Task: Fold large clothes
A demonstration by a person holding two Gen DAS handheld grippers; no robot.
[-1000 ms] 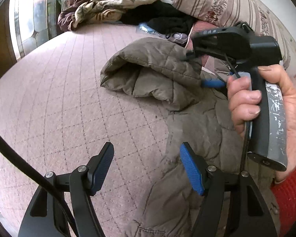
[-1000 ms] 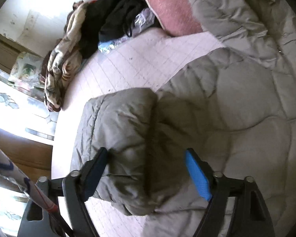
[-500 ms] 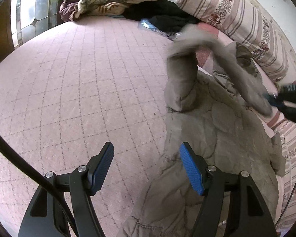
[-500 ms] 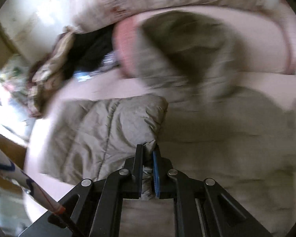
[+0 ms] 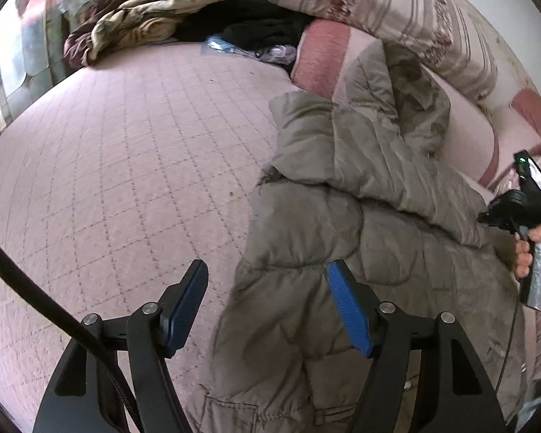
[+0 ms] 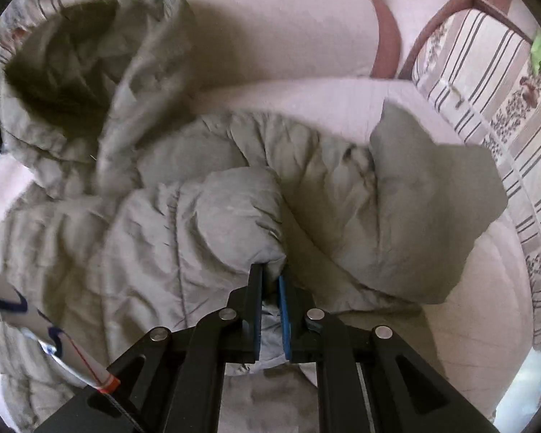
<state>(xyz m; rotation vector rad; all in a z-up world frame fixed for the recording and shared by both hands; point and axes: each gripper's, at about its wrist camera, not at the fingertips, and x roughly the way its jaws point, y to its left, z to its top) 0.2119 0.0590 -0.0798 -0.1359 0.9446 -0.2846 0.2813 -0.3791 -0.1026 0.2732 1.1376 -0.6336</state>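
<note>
- Pink quilted bed [image 5: 119, 166], carrying the grey puffer jacket [image 5: 342, 223] along its right side, hood end near the striped pillows [image 5: 396, 11].
- Right gripper [image 6: 270, 281] clamped on a jacket sleeve end.
- Left gripper [image 5: 267, 306] spread wide, holding nothing, above the jacket's edge.

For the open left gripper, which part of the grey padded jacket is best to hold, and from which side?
Probably the jacket's near left edge, lying between the open left gripper's fingers. Come straight down from above: that border lies flat on the pink bedspread and looks thinner than the puffy quilted middle.
</note>
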